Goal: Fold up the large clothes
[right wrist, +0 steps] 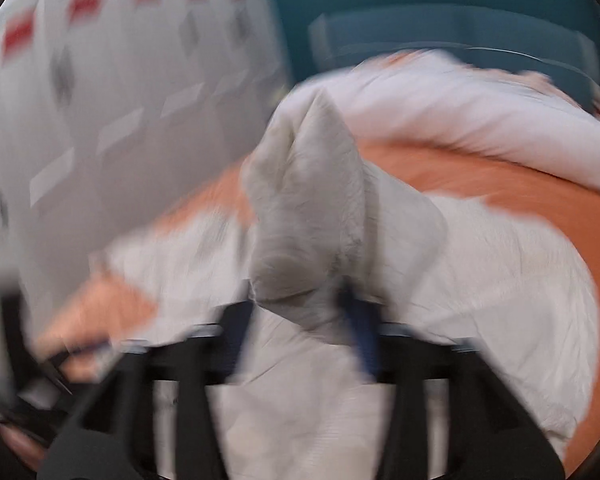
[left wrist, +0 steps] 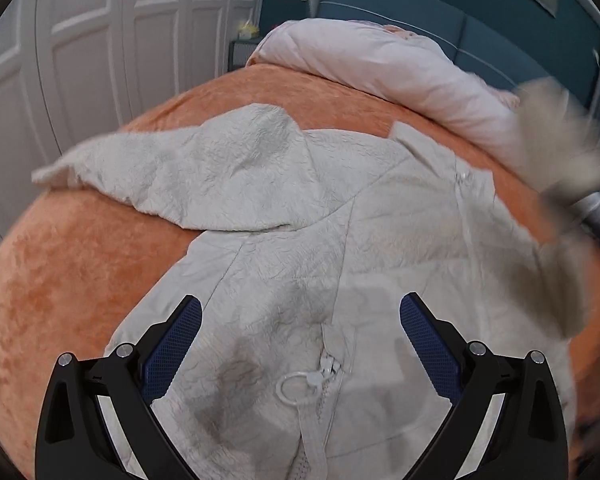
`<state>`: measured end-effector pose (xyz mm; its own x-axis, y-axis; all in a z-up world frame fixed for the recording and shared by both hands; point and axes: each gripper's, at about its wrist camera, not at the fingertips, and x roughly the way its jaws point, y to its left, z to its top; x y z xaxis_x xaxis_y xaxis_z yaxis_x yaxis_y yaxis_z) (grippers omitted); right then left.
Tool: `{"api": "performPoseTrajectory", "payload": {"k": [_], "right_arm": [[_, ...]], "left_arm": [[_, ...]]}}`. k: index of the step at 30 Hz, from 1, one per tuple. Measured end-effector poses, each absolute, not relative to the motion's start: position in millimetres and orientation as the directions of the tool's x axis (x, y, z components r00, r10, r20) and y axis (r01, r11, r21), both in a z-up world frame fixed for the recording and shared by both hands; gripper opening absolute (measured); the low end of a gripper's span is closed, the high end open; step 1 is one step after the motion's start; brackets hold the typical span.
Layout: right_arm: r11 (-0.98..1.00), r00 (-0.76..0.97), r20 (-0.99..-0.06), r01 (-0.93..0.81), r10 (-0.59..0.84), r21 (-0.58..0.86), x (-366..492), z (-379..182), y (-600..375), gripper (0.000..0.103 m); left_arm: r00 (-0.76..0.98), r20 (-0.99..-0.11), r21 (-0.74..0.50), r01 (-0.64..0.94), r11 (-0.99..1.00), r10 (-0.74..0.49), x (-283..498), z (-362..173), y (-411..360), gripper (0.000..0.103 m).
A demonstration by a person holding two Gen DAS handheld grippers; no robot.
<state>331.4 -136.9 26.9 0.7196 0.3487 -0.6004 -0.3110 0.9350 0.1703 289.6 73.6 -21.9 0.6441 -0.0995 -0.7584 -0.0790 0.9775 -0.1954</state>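
Jacket: pale grey crinkled jacket [left wrist: 340, 216] lies spread front-up on the orange bed cover [left wrist: 60, 280], filling the middle of the left wrist view; its body runs from the near edge toward the pillows.
Zipper: white zipper [left wrist: 324, 364] runs down the jacket's front, with a white ring pull [left wrist: 296, 388] lying flat on the fabric just beside it, between the 2 fingers of the left gripper.
Left sleeve side: 1 sleeve [left wrist: 160, 168] is stretched out sideways across the cover toward the white wardrobe doors [left wrist: 100, 40].
Left gripper: left gripper [left wrist: 300, 320] hangs over the lower front of the jacket with its blue-padded fingers [left wrist: 176, 344] spread wide, nothing between them.
Right gripper: right gripper [right wrist: 300, 320] is heavily blurred; its fingers stand close together around a bunched fold of the jacket's fabric [right wrist: 308, 216], which rises in a peak above them. Pinched on the cloth as far as the blur allows.
Right side in left view: a blurred lifted piece of grey cloth [left wrist: 556, 144] shows at the right edge.
Bedding: pale pink duvet [left wrist: 380, 60] lies piled along the far side of the bed, in front of a dark teal headboard [left wrist: 420, 16].
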Motion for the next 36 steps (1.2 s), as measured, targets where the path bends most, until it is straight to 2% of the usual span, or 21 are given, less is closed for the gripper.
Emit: {"api": "performPoseTrajectory", "payload": {"k": [3,6,8,12,16,17,18,19,21,22,24,26,28,30,36], "right_arm": [[0.925,0.696,-0.631,-0.367,0.341,0.096,306.0,1.9,-96.7,0.061],[0.936,0.725,-0.599,-0.321,0.340,0.142,284.4,8.4,-128.0,0.061],[0.959,0.756,-0.590,-0.231,0.284,0.165,270.2,9.2,-163.4,0.061],[0.983,0.766,-0.641,0.081,0.043,0.162,267.3,1.6,-269.3,0.061],[0.963,0.745,-0.661,0.236,-0.093,0.130,271.1,-12.5,-322.6,0.061],[0.960,0.738,-0.666,0.252,-0.108,0.125,271.4,-17.0,-326.5,0.061],[0.955,0.730,-0.672,0.270,-0.121,0.122,275.9,-21.2,-334.0,0.059],[0.953,0.727,-0.676,0.275,-0.117,0.130,280.9,-24.5,-338.2,0.056],[0.955,0.724,-0.681,0.267,-0.108,0.132,286.0,-24.2,-334.1,0.045],[0.958,0.726,-0.680,0.255,-0.101,0.130,289.7,-23.6,-332.2,0.042],[0.965,0.722,-0.685,0.239,-0.101,0.109,306.0,-27.7,-330.2,0.040],[0.965,0.673,-0.733,0.244,-0.099,0.092,324.8,-51.4,-333.1,0.037],[0.962,0.607,-0.790,0.257,-0.088,0.090,338.1,-84.0,-334.8,0.036],[0.959,0.617,-0.782,0.265,-0.092,0.096,339.2,-90.2,-333.8,0.037],[0.963,0.623,-0.772,0.265,-0.125,0.057,336.7,-93.1,-328.1,0.037]], "left_arm": [[0.622,-0.766,-0.270,-0.082,0.959,-0.162,299.9,-23.8,86.9,0.098],[0.618,-0.759,-0.315,-0.069,0.947,-0.207,310.6,-24.8,90.2,0.098],[0.607,-0.758,-0.344,-0.059,0.937,-0.240,319.8,-27.3,86.1,0.098],[0.563,-0.750,-0.434,-0.023,0.901,-0.347,348.4,-41.0,53.8,0.098],[0.487,-0.771,-0.480,-0.022,0.877,-0.410,383.4,-71.1,16.4,0.096],[0.477,-0.778,-0.483,-0.039,0.875,-0.408,392.7,-80.6,10.0,0.087],[0.479,-0.788,-0.465,-0.053,0.884,-0.386,397.6,-84.6,7.4,0.072],[0.485,-0.796,-0.442,-0.056,0.895,-0.363,402.5,-86.5,4.7,0.069],[0.513,-0.787,-0.409,-0.014,0.913,-0.344,410.6,-82.6,-1.8,0.048],[0.531,-0.787,-0.364,0.010,0.932,-0.313,413.9,-77.5,-6.3,0.046],[0.564,-0.788,-0.272,0.043,0.961,-0.248,419.8,-72.7,-11.4,0.046],[0.564,-0.801,-0.204,0.055,0.977,-0.199,426.9,-80.9,-15.2,0.047],[0.555,-0.809,-0.195,0.055,0.979,-0.193,431.3,-92.2,-14.4,0.053],[0.560,-0.803,-0.210,0.057,0.976,-0.205,430.0,-102.0,-12.5,0.056],[0.603,-0.782,-0.151,0.062,0.987,-0.158,422.7,-107.4,-16.1,0.060]]}}
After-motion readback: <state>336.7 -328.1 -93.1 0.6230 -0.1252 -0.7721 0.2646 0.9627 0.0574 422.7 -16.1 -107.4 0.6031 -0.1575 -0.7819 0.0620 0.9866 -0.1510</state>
